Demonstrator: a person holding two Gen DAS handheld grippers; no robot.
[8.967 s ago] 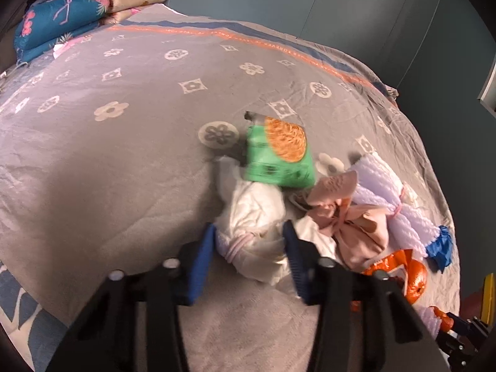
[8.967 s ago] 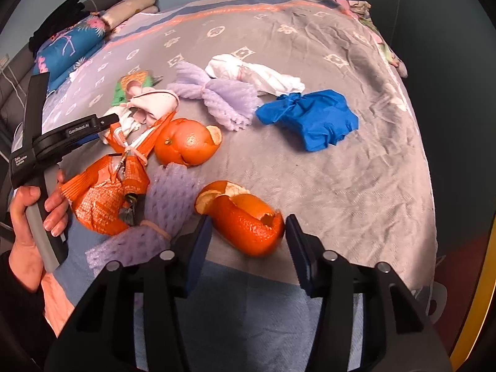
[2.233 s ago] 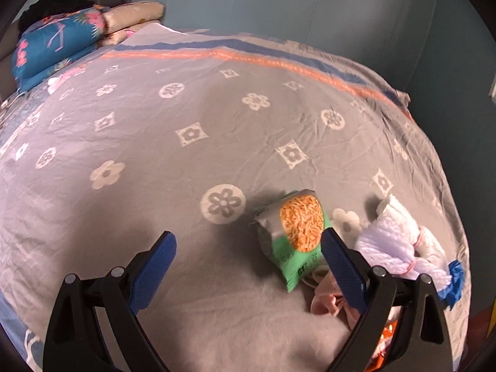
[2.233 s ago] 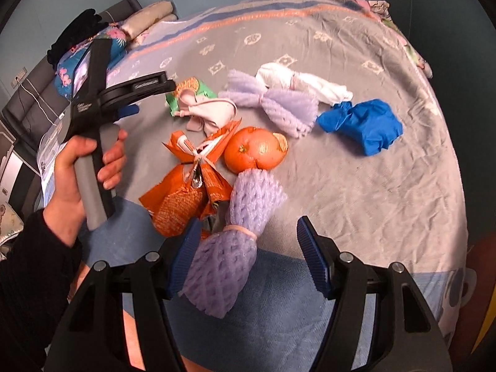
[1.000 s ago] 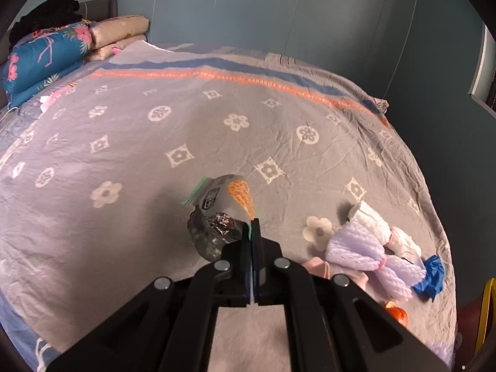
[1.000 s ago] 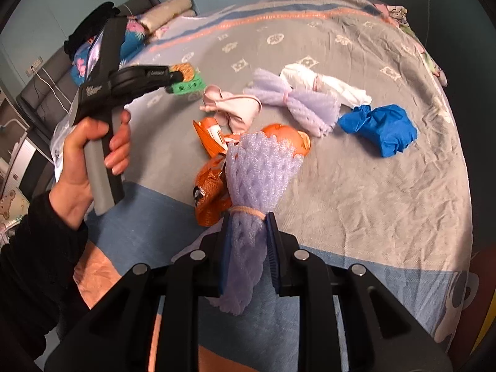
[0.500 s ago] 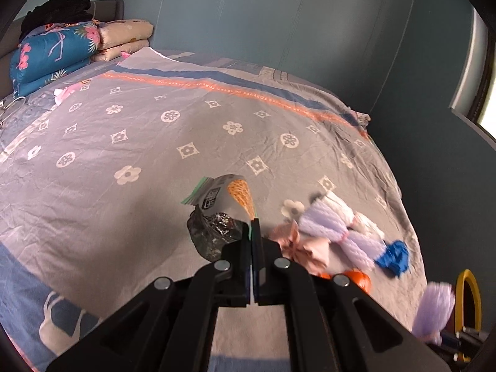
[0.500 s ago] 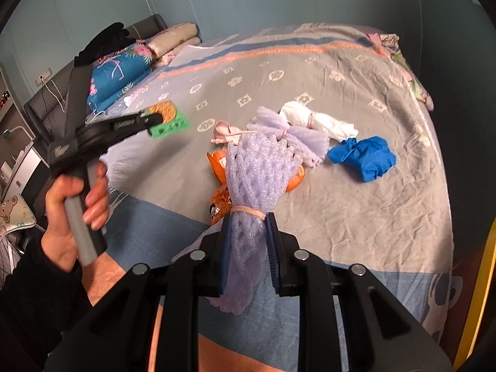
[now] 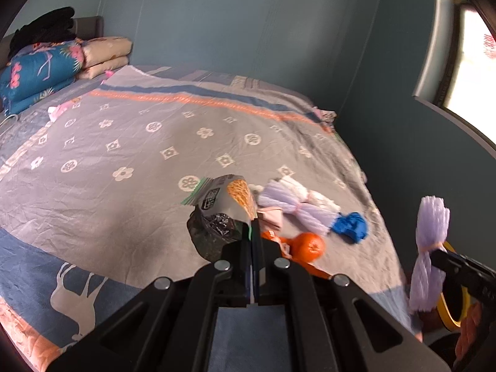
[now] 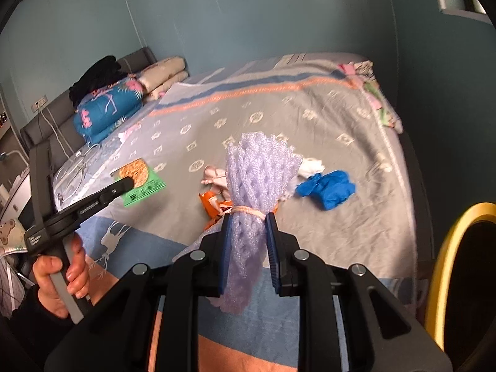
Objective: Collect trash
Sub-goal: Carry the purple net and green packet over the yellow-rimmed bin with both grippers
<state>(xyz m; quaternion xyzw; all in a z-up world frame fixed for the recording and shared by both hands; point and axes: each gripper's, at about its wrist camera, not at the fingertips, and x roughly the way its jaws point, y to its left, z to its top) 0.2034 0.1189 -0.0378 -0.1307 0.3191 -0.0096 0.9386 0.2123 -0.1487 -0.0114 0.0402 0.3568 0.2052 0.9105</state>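
Green snack packet (image 9: 228,200) is pinched by one edge in the left tongs (image 9: 251,232), jaws fully closed on it, held in the air above the bed (image 9: 124,142). Same packet (image 10: 141,179) is seen from the right wrist view at the tip of the left tongs (image 10: 125,183), gripped by a hand (image 10: 62,276). Purple foam fruit net (image 10: 257,186) is clamped at its rubber-banded waist in the right tongs (image 10: 248,235), jaws narrow, net standing upright. Left on the bedspread, grouped together: orange fruit (image 9: 308,245), orange wrapper (image 10: 212,203), blue glove (image 10: 328,187), second purple net (image 9: 297,209), pink scrap (image 10: 214,175). Yellow-rimmed bin (image 10: 458,266) is seen at the right edge, beside the bed.
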